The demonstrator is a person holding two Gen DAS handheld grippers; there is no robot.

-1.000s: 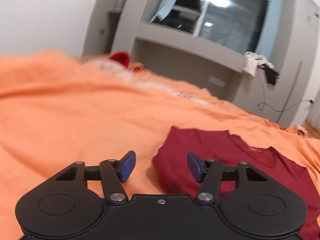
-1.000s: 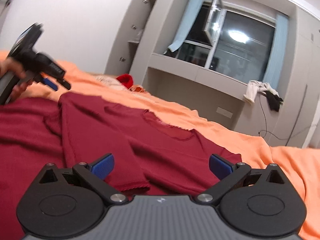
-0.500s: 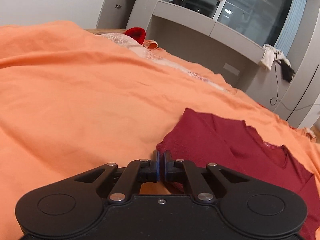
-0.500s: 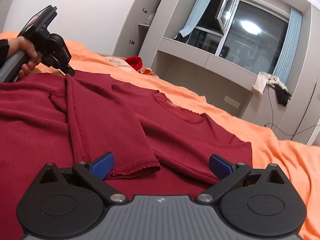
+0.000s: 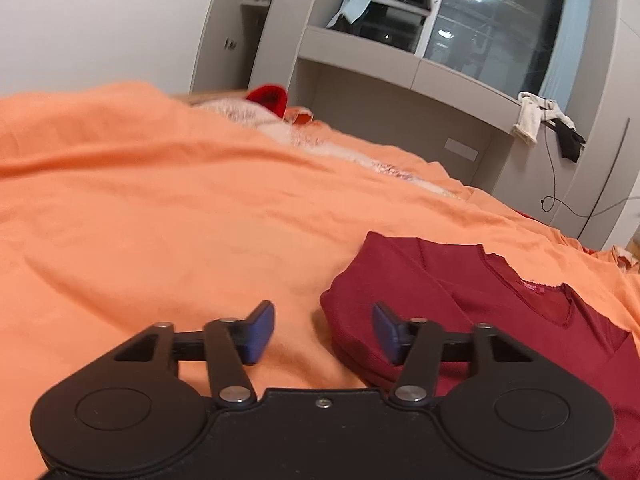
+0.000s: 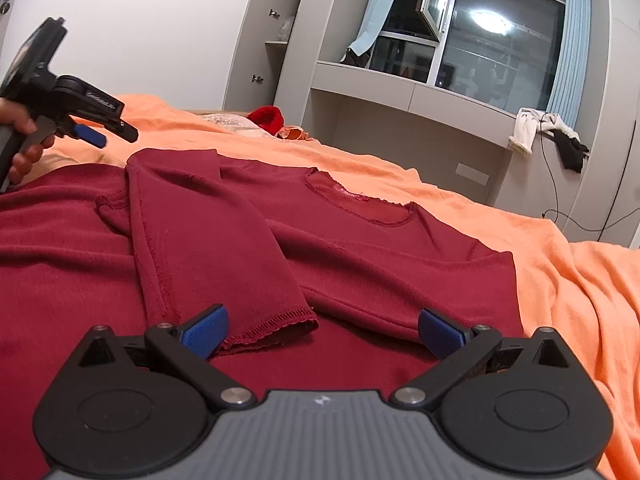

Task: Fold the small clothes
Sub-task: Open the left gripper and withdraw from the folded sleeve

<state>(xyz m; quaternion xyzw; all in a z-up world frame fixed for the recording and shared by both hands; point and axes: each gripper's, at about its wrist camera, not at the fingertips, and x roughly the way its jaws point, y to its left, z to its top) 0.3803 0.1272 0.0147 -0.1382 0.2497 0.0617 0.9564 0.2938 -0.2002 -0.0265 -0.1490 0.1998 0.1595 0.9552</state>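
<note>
Left wrist view: left claw (image 5: 323, 334) released, blue pads having just parted after a brief clench, nothing between them; dark red top (image 5: 480, 304) lying flat on the orange bedspread (image 5: 160, 208), its folded edge just ahead of the right-hand pad; bright red item (image 5: 269, 98) at the far end of the bedspread; window (image 5: 480, 20) beyond. Right wrist view: right claw (image 6: 323, 332) spread wide, gripping nothing, poised low over the dark red top (image 6: 360, 248); one sleeve (image 6: 208, 248) folded across the top's body, cuff lying between the pads; left claw (image 6: 94, 136) raised beyond the top's far left corner, held in a hand (image 6: 20, 140).
</note>
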